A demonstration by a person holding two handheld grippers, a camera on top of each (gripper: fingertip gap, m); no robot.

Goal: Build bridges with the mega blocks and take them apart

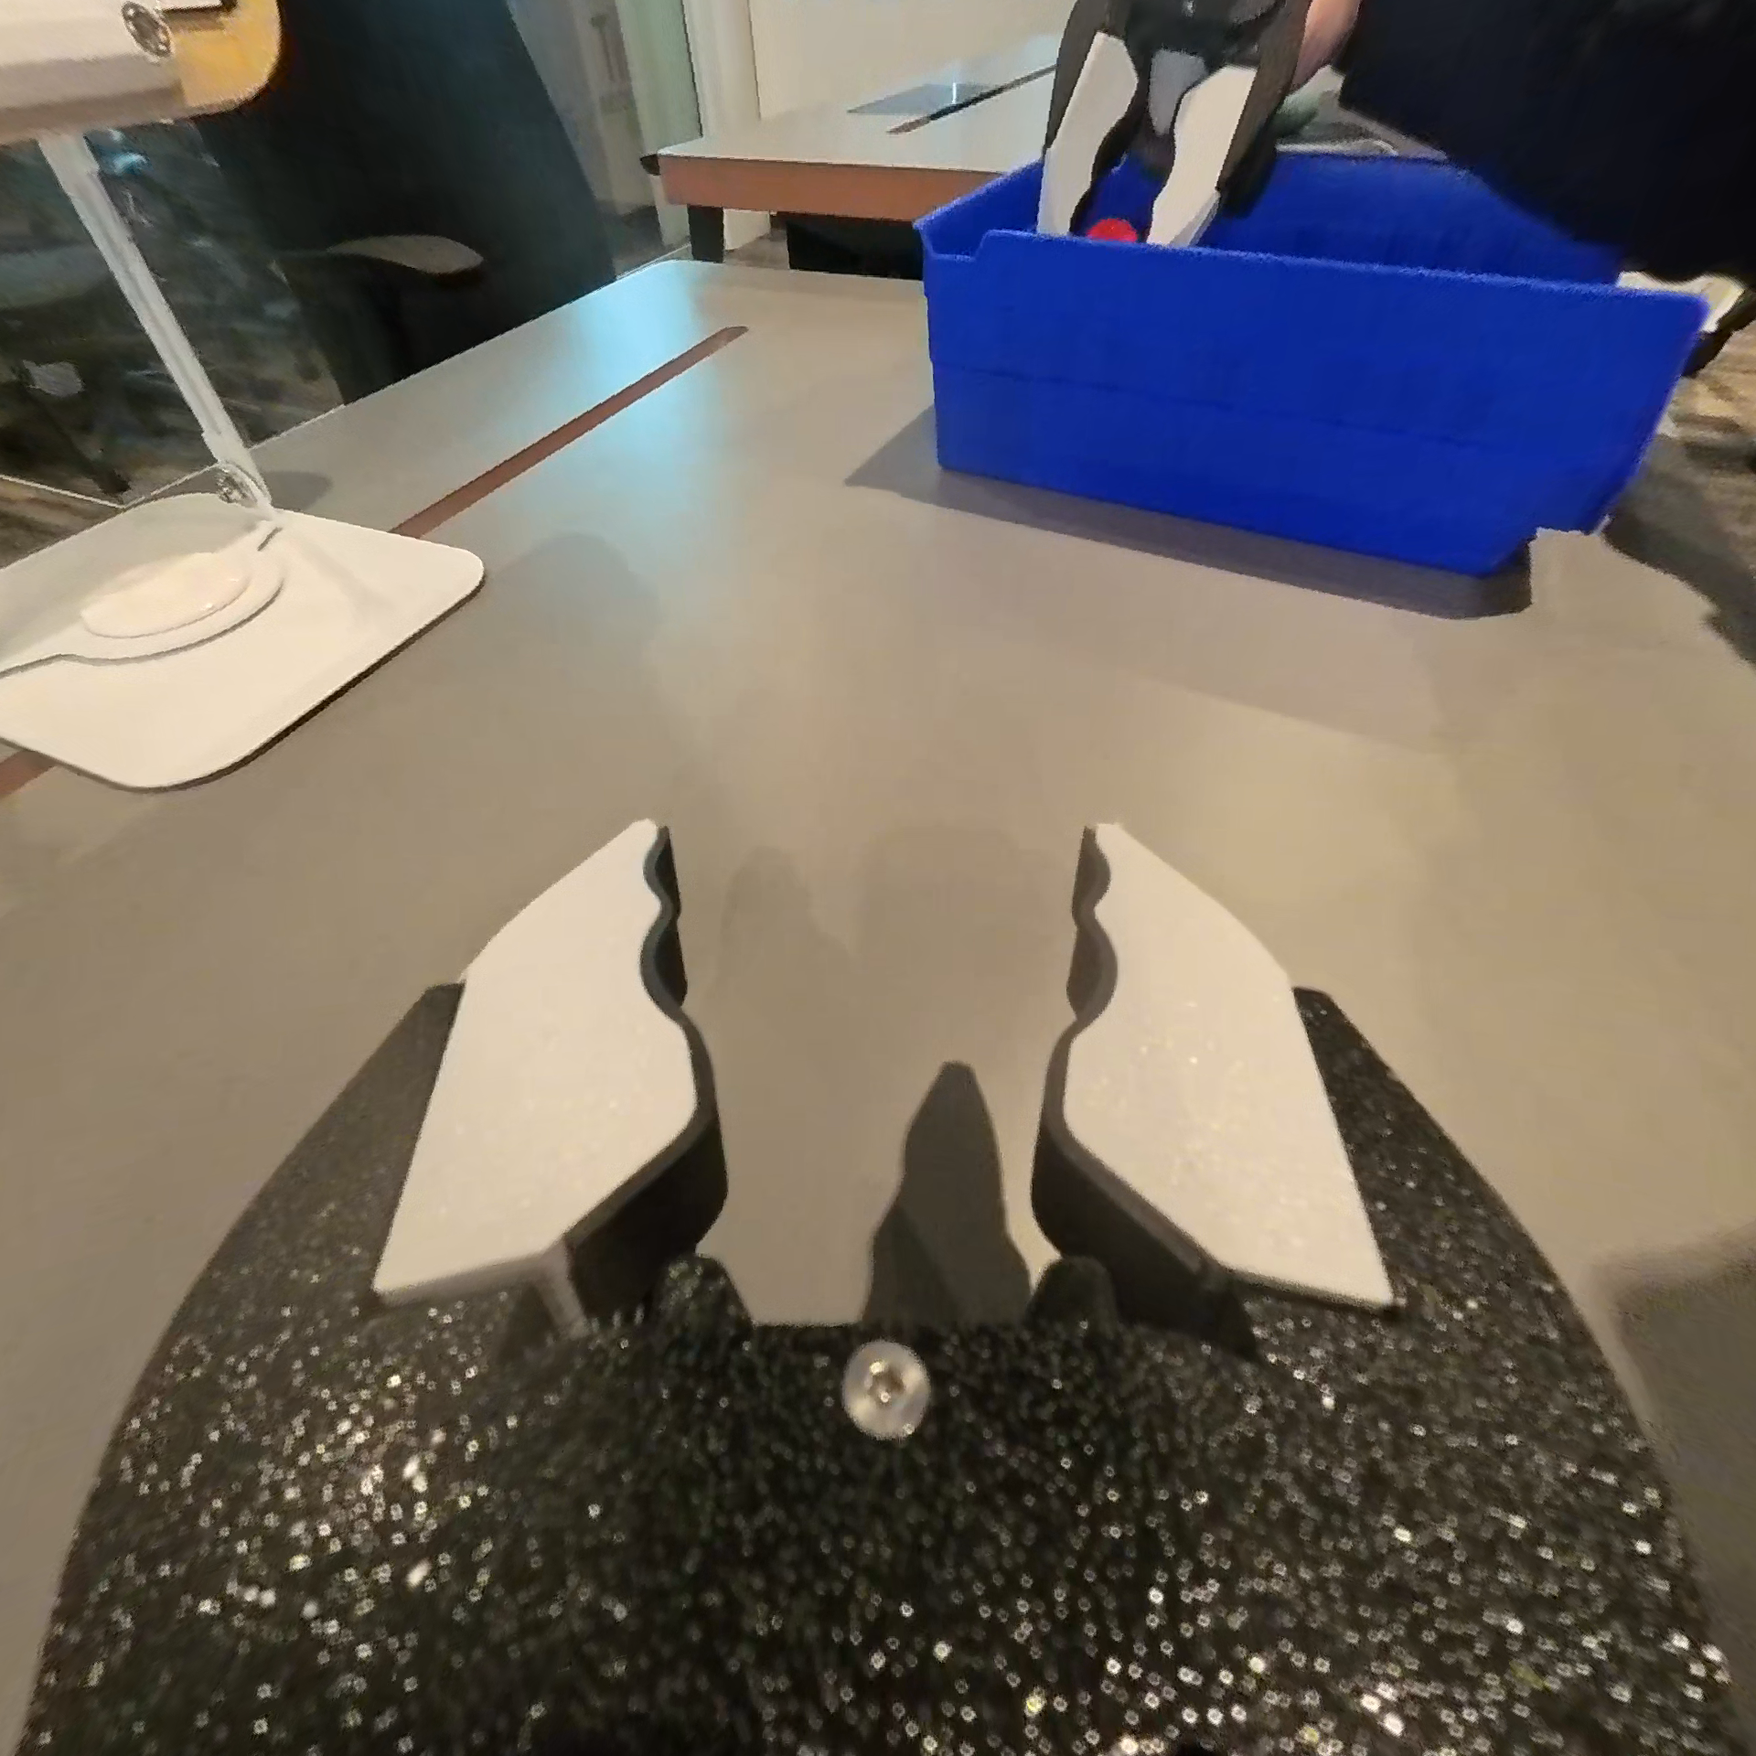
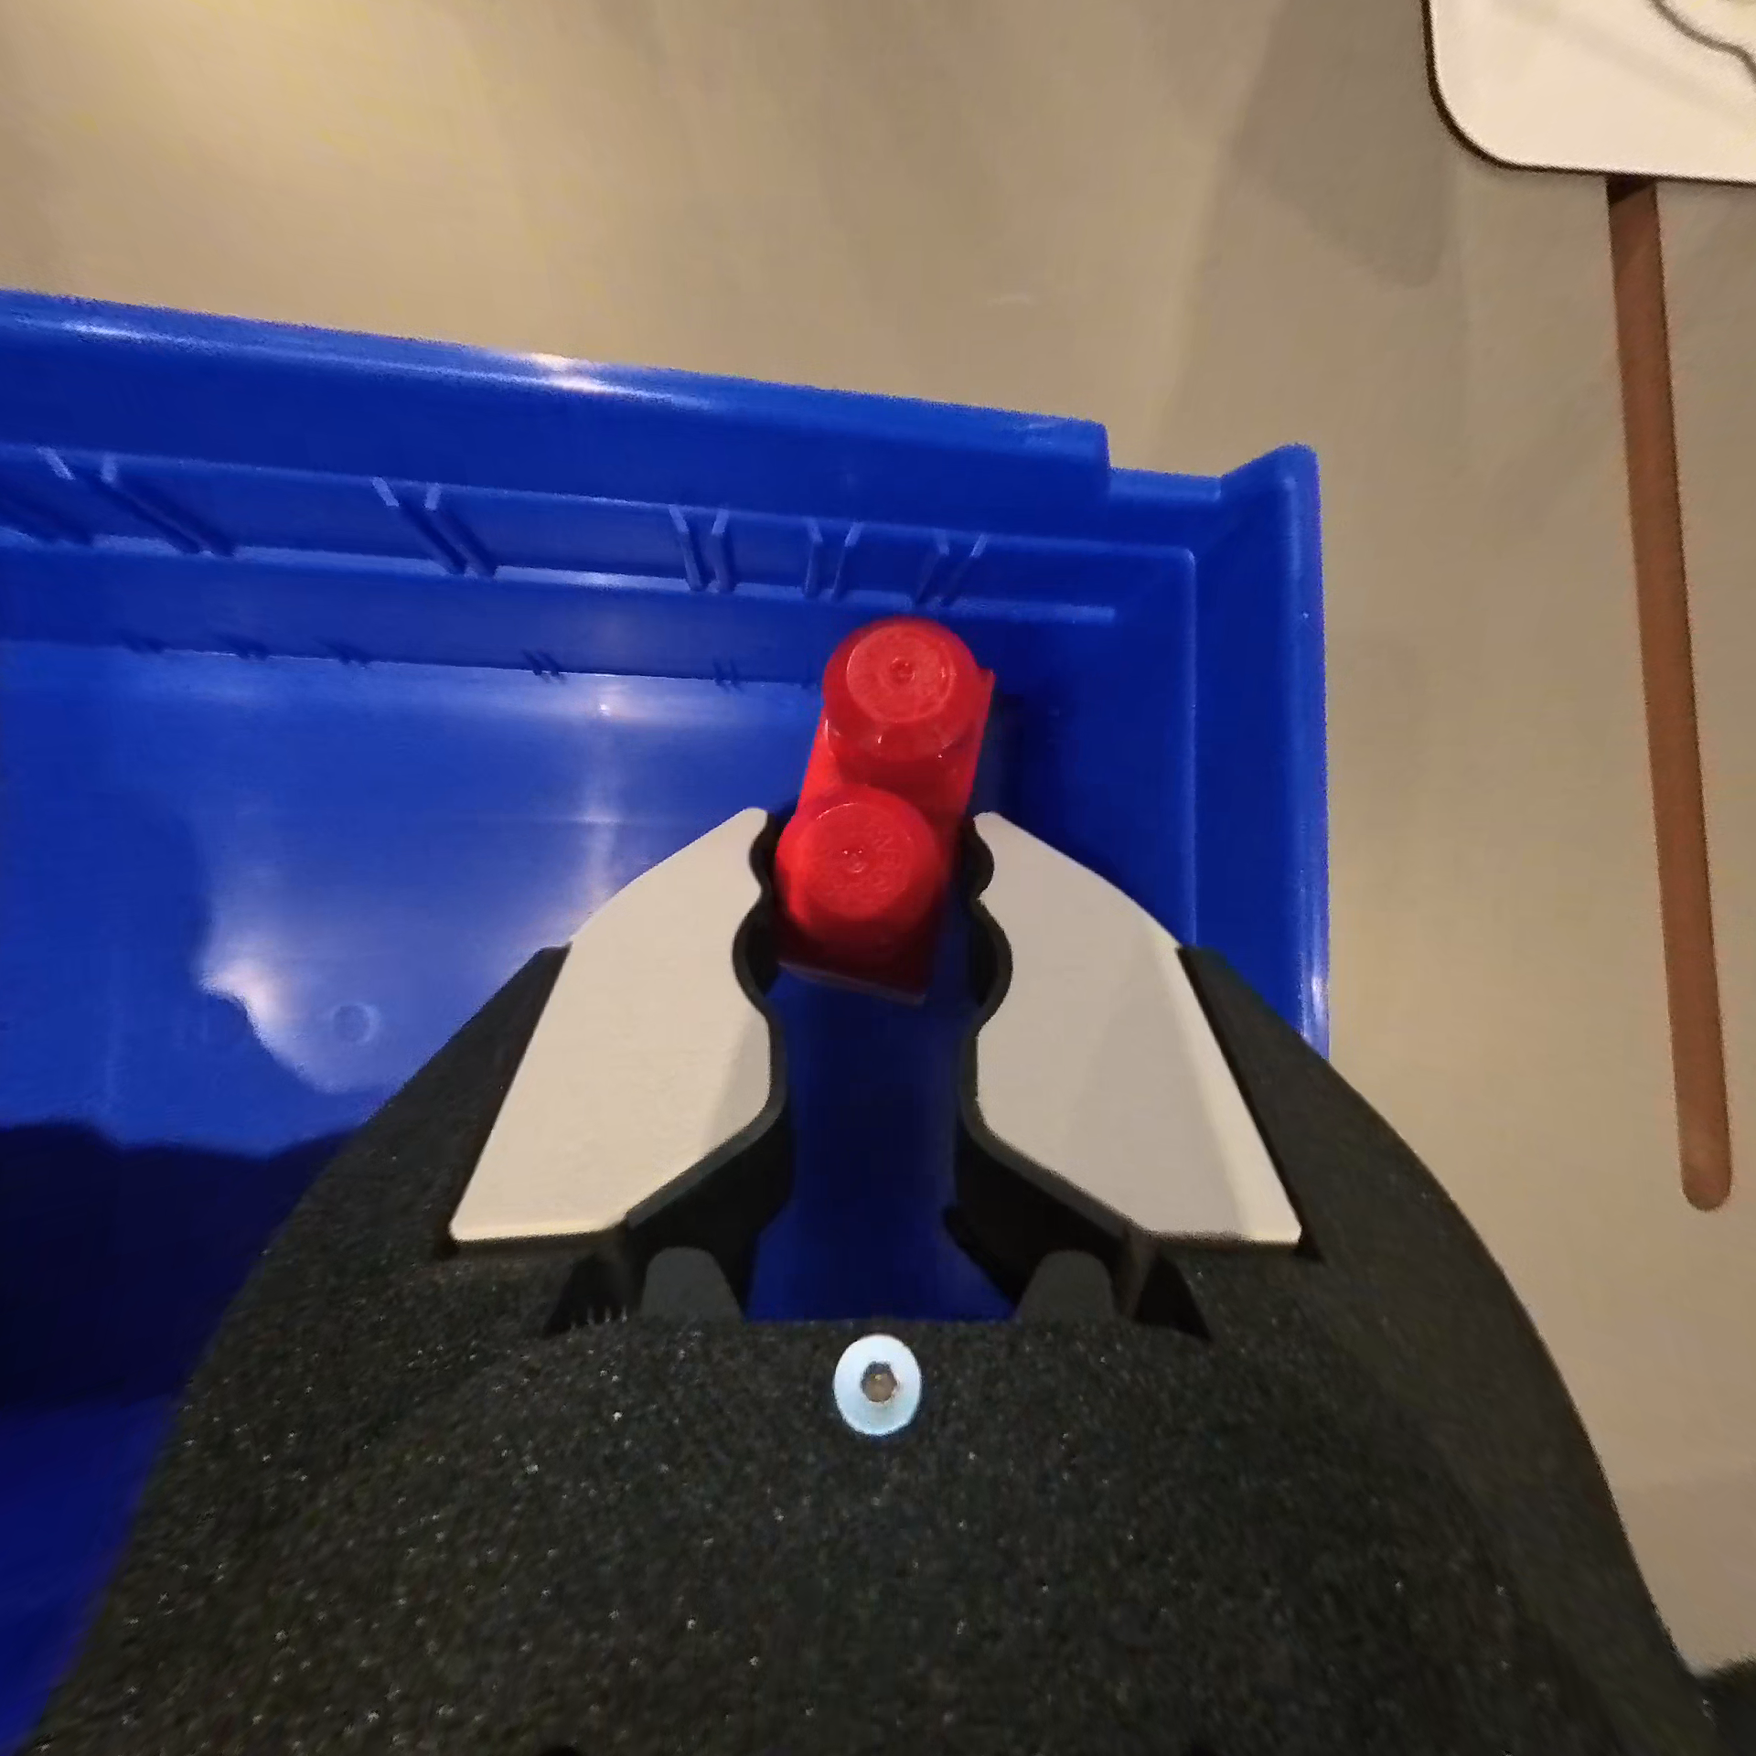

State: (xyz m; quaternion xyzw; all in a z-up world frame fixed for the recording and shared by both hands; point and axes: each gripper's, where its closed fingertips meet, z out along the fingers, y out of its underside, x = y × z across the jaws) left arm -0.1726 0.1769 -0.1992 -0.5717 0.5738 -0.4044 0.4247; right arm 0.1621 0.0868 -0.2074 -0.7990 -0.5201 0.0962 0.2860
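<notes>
At the far left of the left wrist view, a white flat-based stand with a clear slanted arm (image 1: 190,608) is sitting on the smooth grey table top (image 1: 760,665), which is crossed by a thin brown strip (image 1: 589,418). Toward the middle, the left gripper (image 1: 874,855) is hovering low over bare table, its two pale grey fingers (image 1: 608,912) standing wide apart with nothing between them. Further right, a deep blue plastic bin (image 1: 1283,380) is resting on the table, well apart from the left gripper. The right gripper (image 2: 865,855) is reaching down into this bin from above. In its own view, a red two-stud plastic block (image 2: 874,808) is sitting near the bin's right corner, close to the wall, and the gripper's fingertips (image 2: 722,855) are closing narrowly around the block's nearer stud. The left pad is sitting against the block; whether the right pad is pressing on it cannot be told. A brown rod-like strip (image 2: 1663,665) is showing at the far right.
</notes>
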